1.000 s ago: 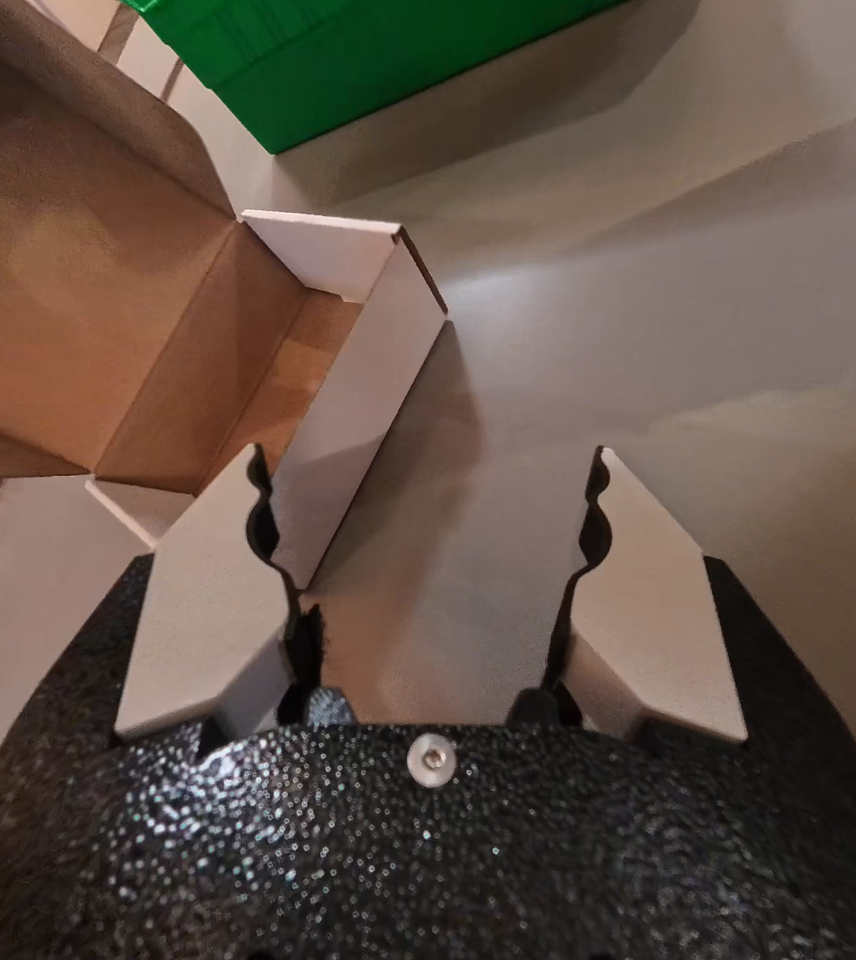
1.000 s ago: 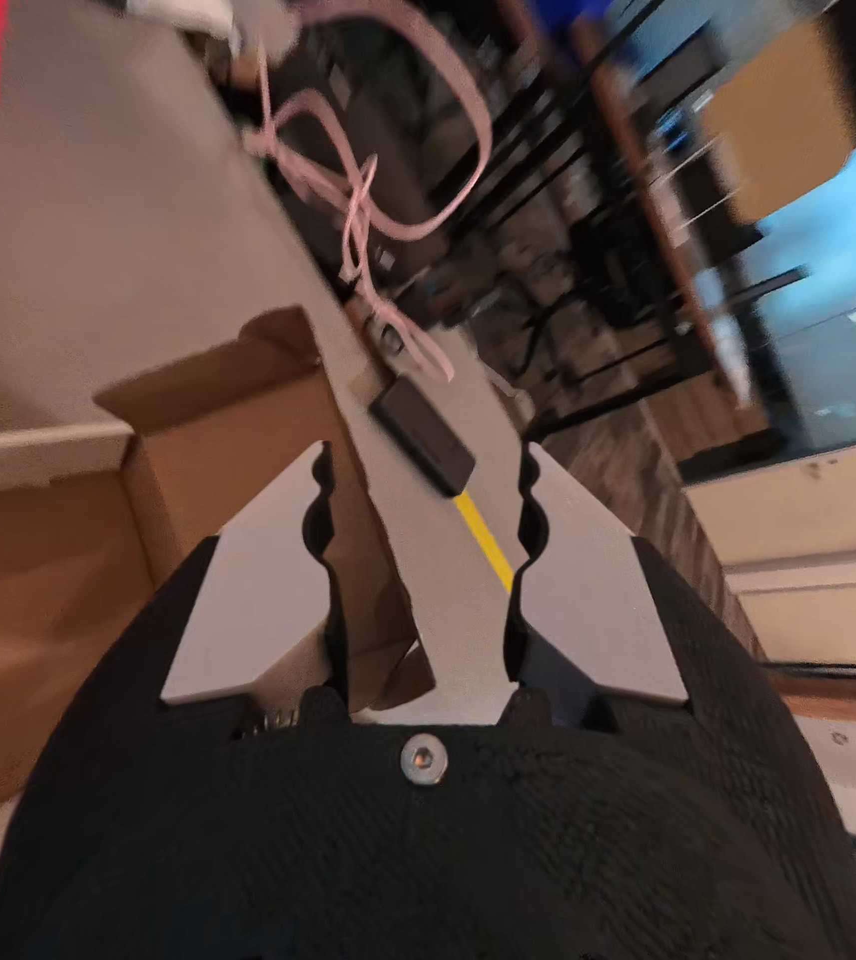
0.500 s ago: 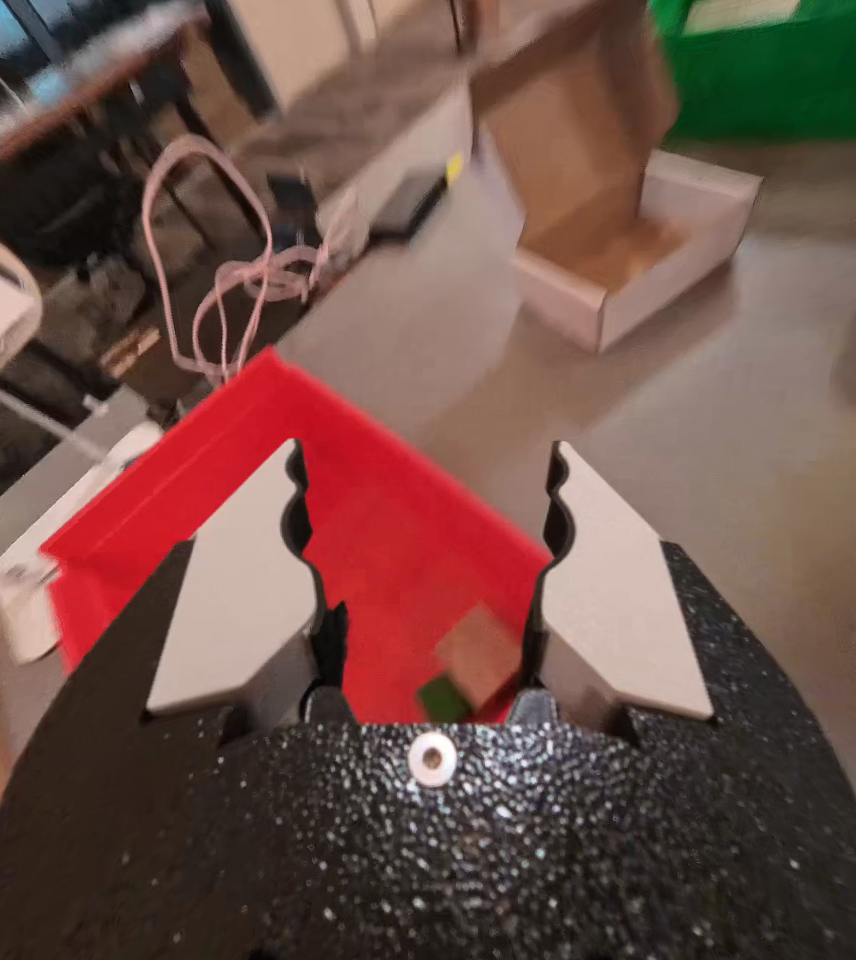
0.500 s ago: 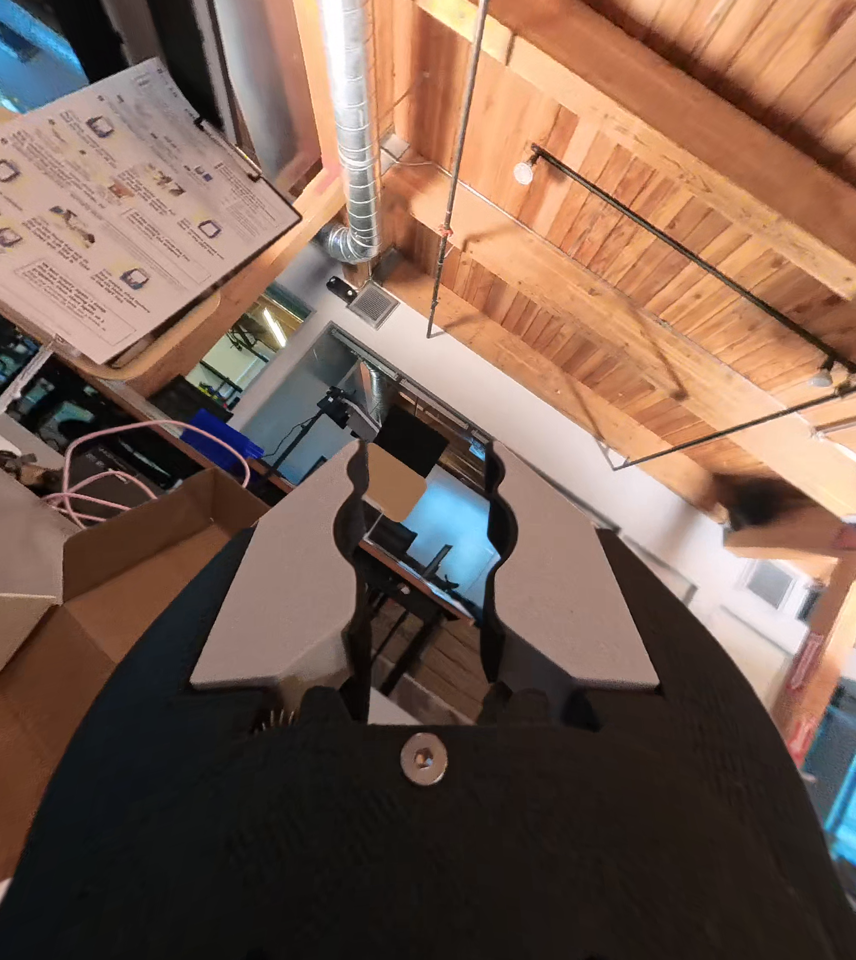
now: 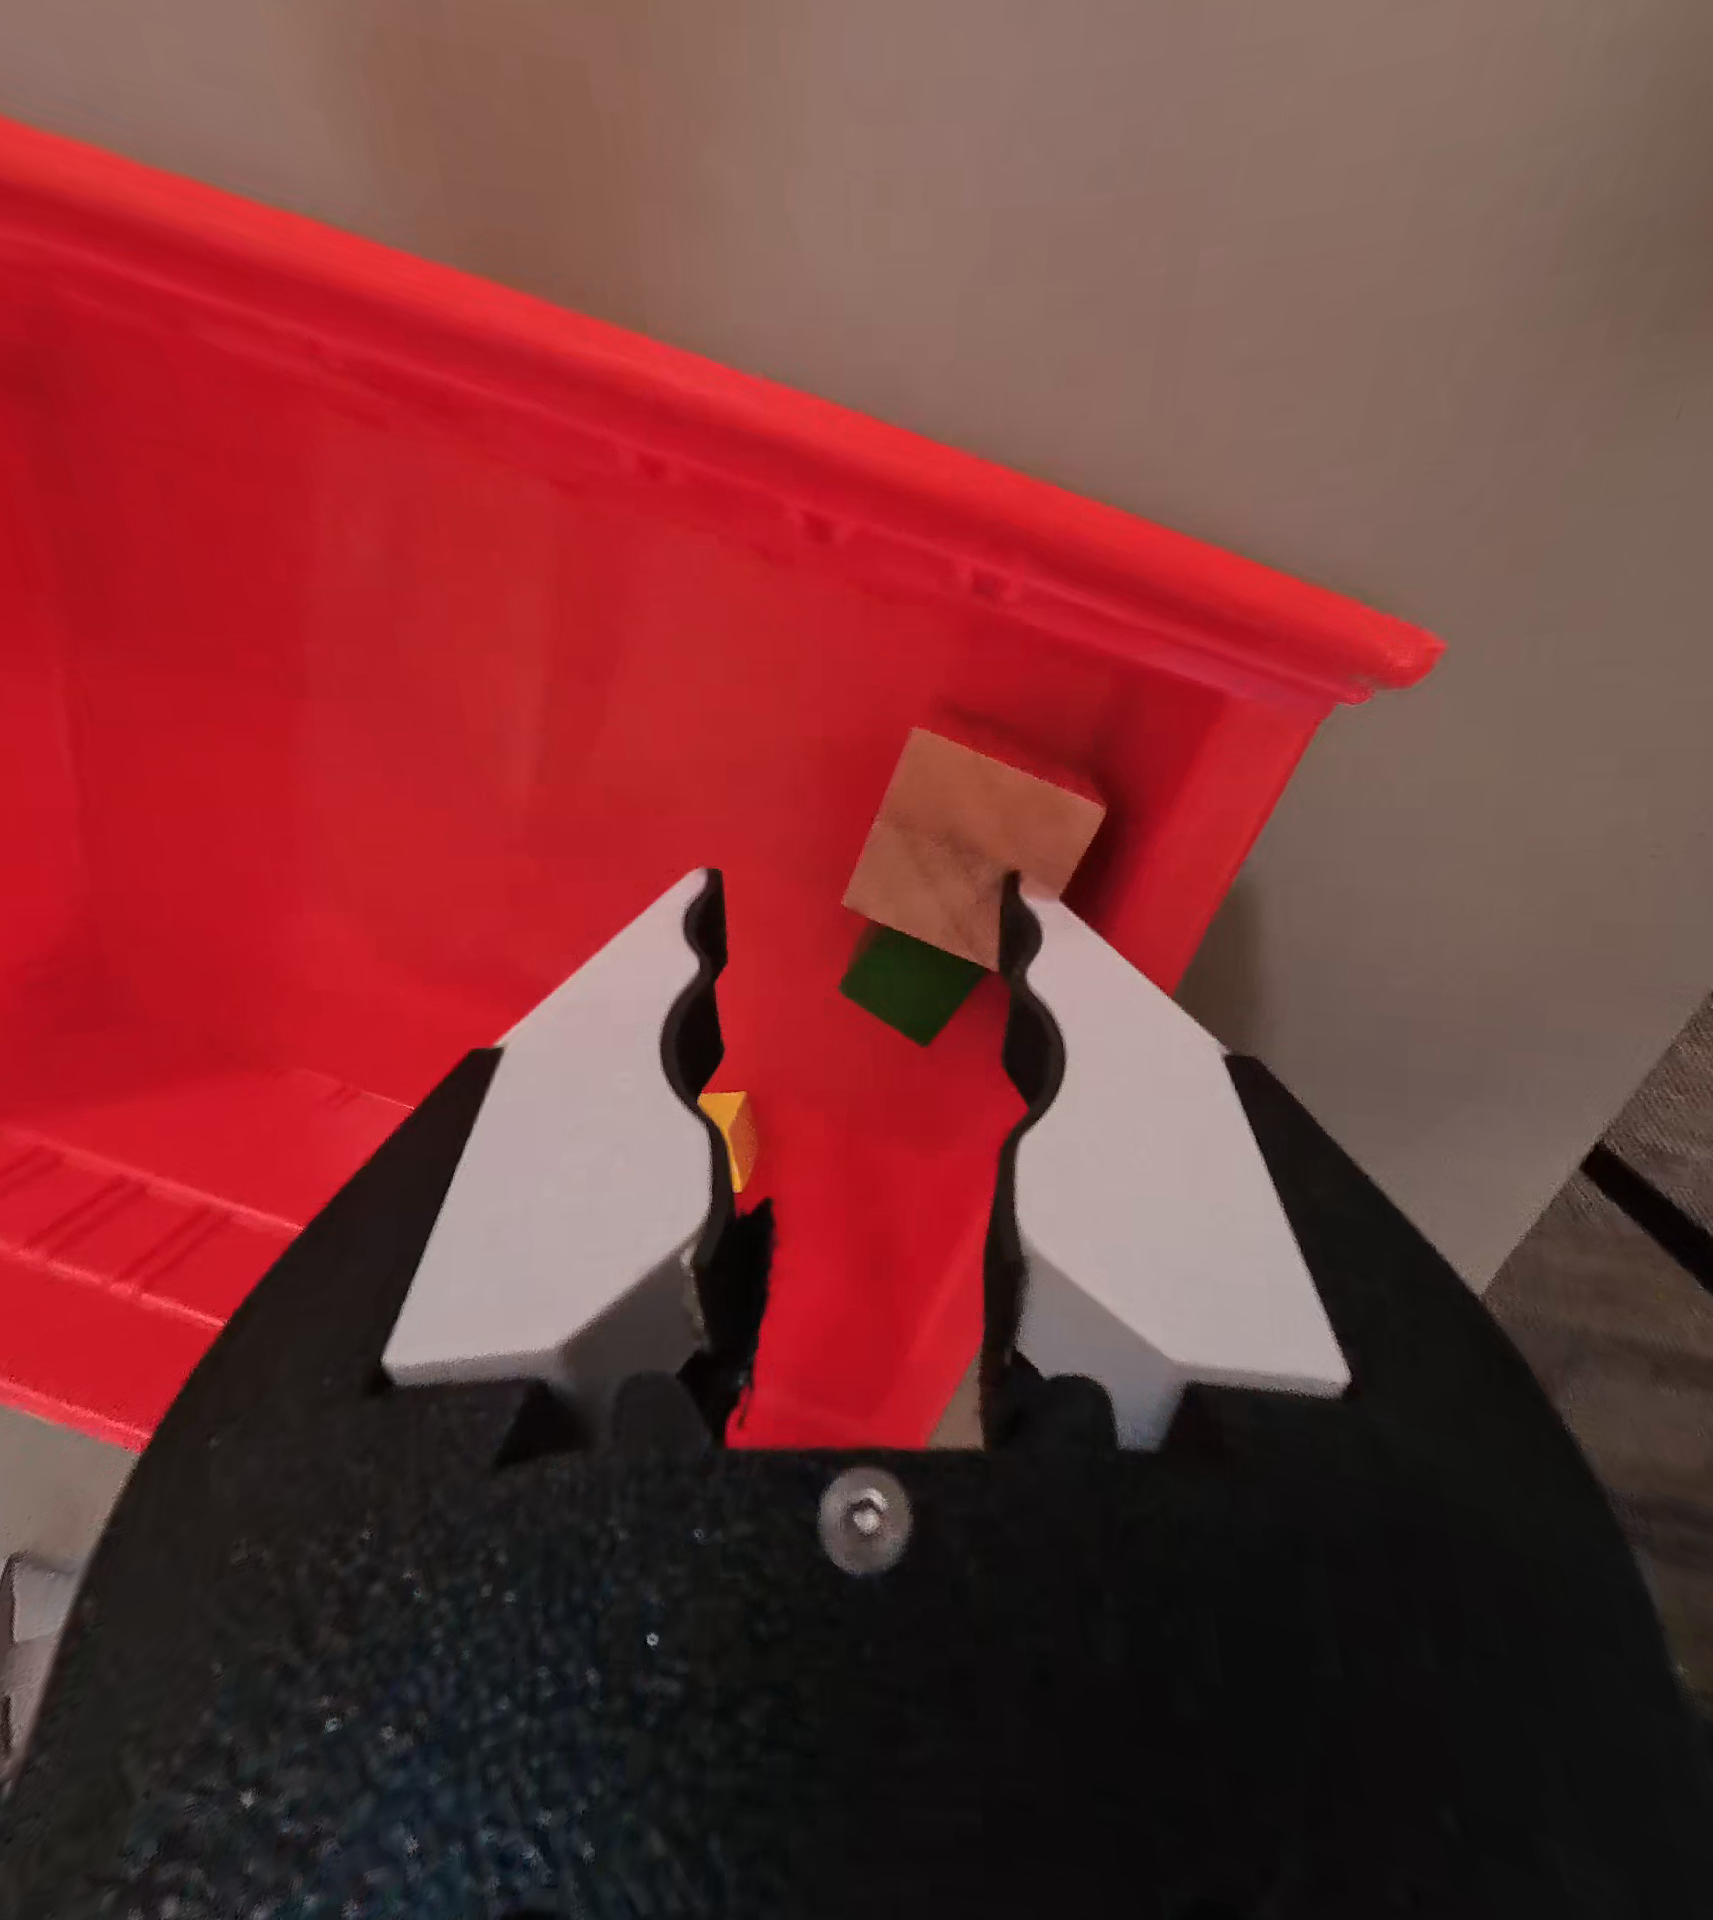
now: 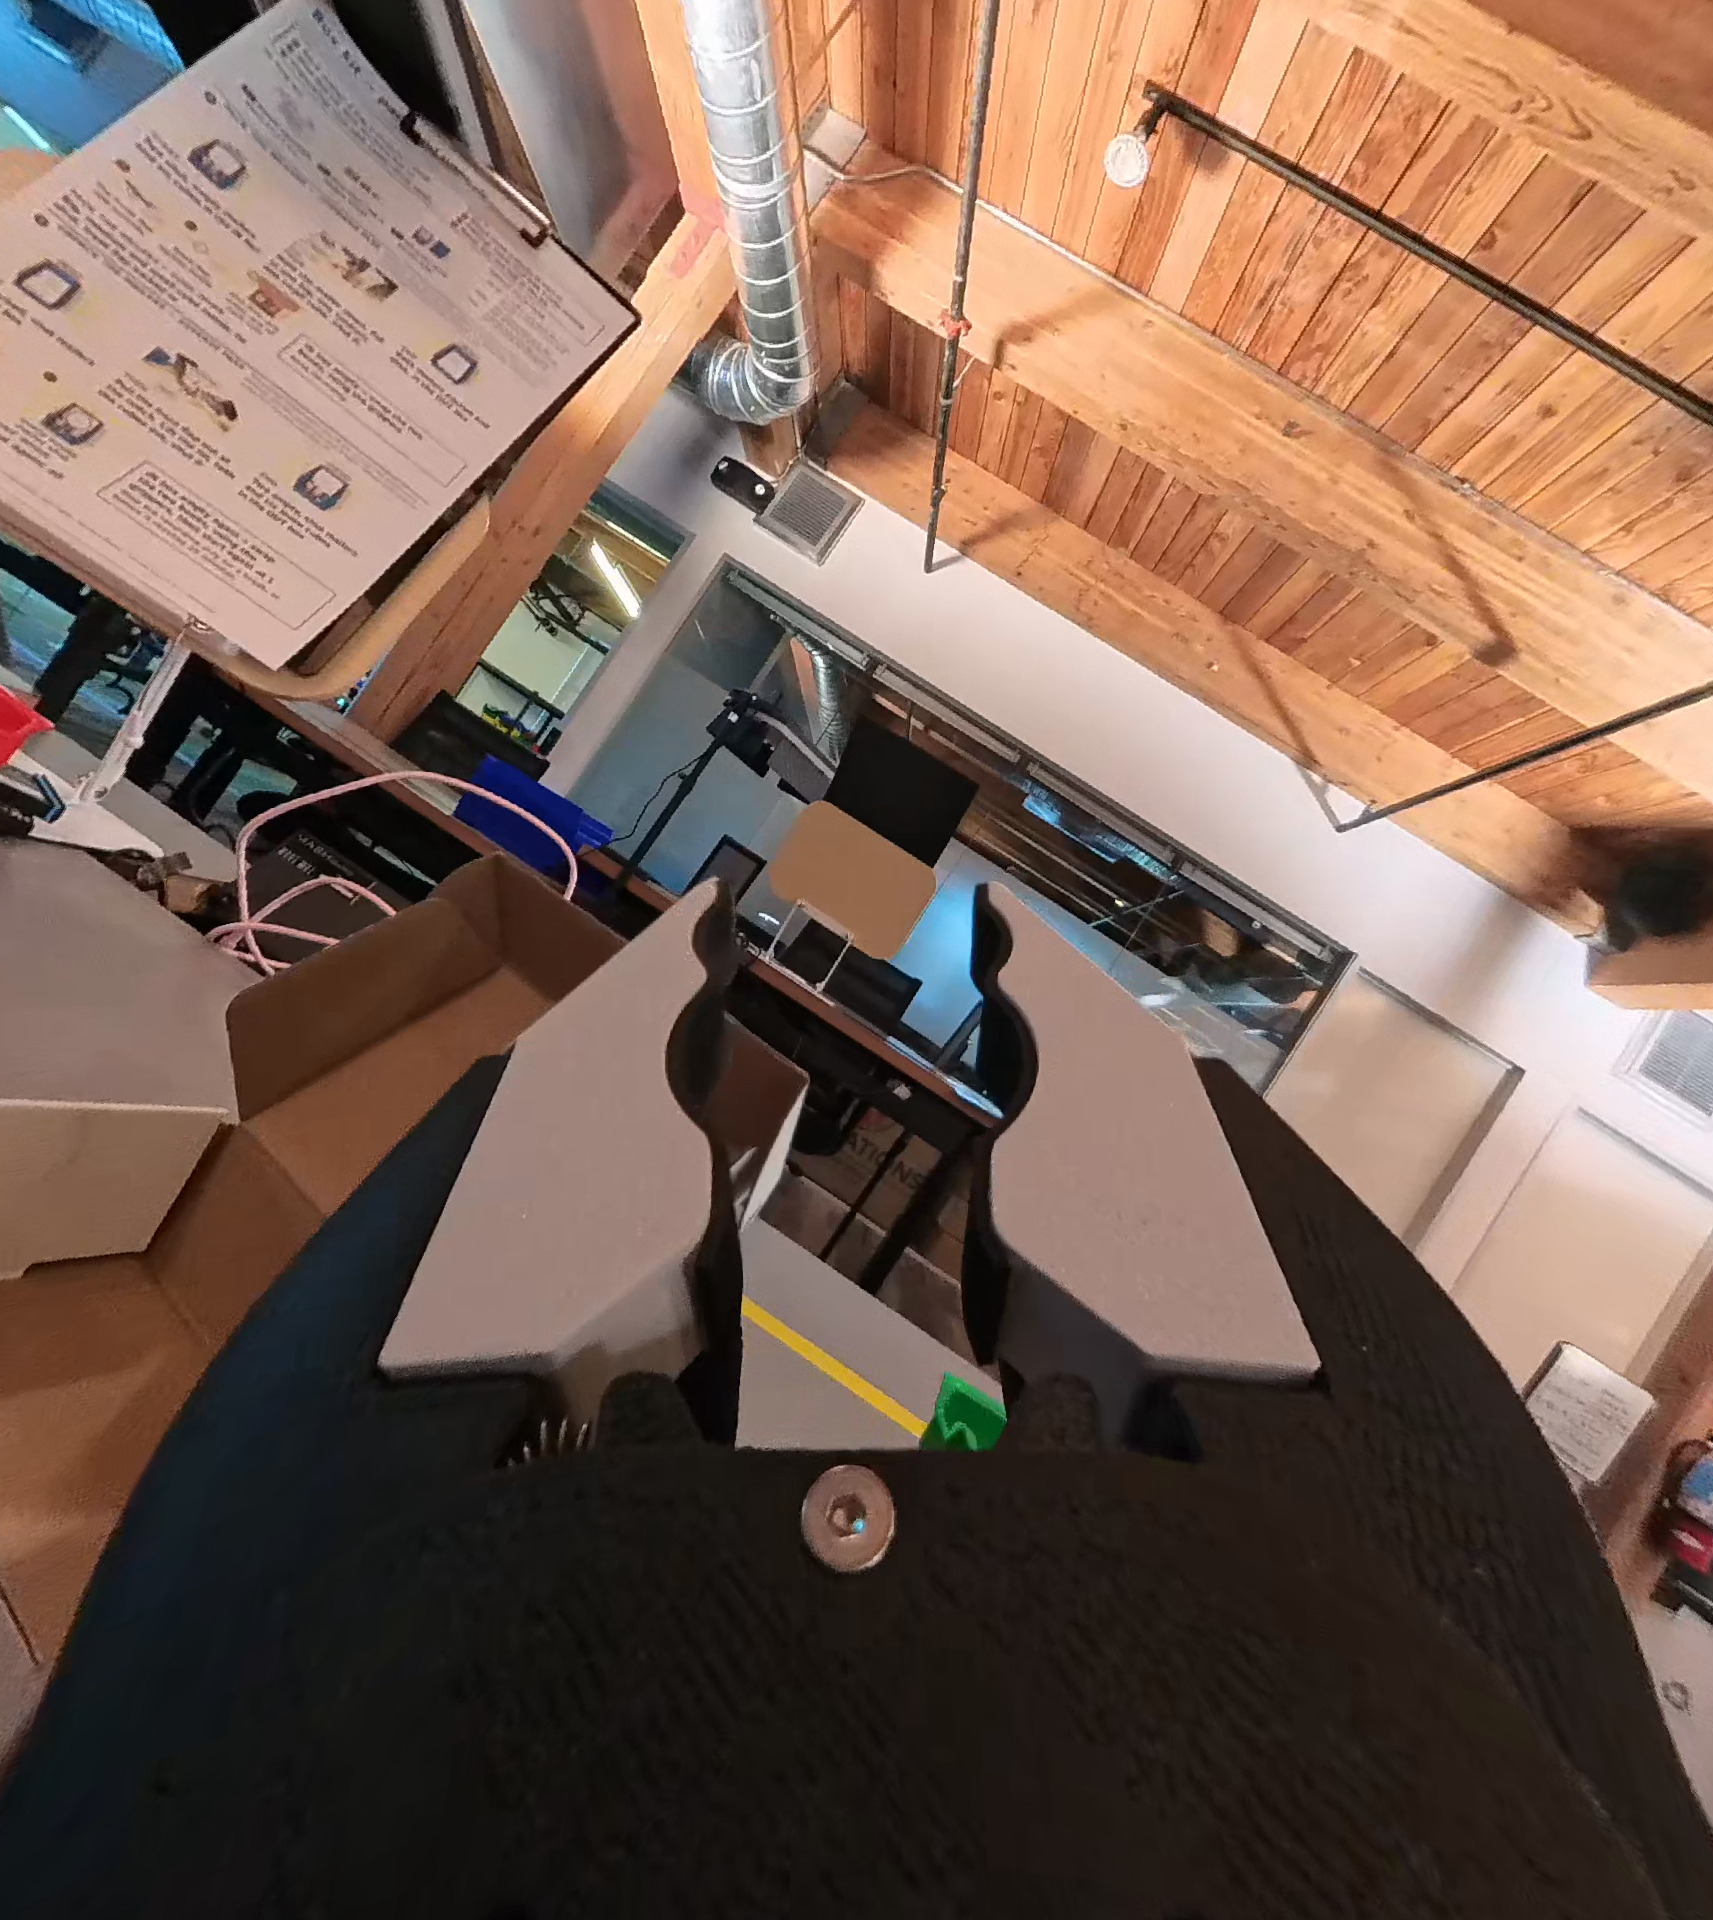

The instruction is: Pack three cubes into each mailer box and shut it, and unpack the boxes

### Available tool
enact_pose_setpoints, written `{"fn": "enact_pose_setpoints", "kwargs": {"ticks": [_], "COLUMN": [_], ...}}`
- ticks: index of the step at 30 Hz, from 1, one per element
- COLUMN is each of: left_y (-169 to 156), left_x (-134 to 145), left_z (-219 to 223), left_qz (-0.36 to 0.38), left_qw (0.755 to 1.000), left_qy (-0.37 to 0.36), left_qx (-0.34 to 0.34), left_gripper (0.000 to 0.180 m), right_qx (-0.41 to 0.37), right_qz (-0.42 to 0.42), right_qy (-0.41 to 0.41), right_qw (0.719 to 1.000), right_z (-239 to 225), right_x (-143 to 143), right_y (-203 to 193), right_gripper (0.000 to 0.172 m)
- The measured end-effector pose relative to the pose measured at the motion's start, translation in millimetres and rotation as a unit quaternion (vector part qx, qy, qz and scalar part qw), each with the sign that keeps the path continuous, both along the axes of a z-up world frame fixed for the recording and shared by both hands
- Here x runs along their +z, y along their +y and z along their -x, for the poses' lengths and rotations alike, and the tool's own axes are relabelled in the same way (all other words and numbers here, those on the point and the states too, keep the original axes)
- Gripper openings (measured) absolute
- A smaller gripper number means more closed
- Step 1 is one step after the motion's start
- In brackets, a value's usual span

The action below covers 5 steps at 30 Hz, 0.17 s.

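Three cubes lay in the red bin (image 5: 416, 644); left gripper (image 5: 862, 904) hovered open and empty, wooden cube (image 5: 966, 831) at one o'clock; right gripper (image 6: 847, 914) open, idle beside the mailer box (image 6: 364, 1018); picking stage; next move likely needs descent astride one cube.

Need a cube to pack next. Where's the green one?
In the left wrist view, the green cube lies inside the red bin, near its right end wall, partly under the wooden cube.

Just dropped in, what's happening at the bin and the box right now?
The left tool hangs open over the red bin, gripping nothing. A plain wooden cube, a green cube and a yellow cube lie inside the bin. The right tool, also open and bare, points up beside an open mailer box.
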<state>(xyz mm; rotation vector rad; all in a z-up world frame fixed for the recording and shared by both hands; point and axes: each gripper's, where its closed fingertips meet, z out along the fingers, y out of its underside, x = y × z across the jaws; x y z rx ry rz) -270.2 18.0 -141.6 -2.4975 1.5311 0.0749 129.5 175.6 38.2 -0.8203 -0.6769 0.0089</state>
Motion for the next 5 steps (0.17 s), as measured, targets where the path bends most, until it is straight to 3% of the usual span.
{"fn": "enact_pose_setpoints", "kwargs": {"ticks": [1, 5], "left_y": [-0.4, 3.3], "left_x": [-1.6, -2.9], "left_z": [-0.4, 0.3], "left_qz": [0.01, 0.028], "left_qw": [1.0, 1.0], "left_qy": [0.002, -0.001], "left_qx": [-0.001, 0.009], "left_gripper": [0.051, 0.056], "right_qx": [0.0, 0.003], "right_qz": [0.003, 0.009], "right_qy": [-0.003, -0.012], "right_qw": [1.0, 1.0], "right_z": [1.0, 4.6], "right_x": [-1.2, -4.4], "right_y": [0.7, 1.5], "right_gripper": [0.044, 0.045]}}
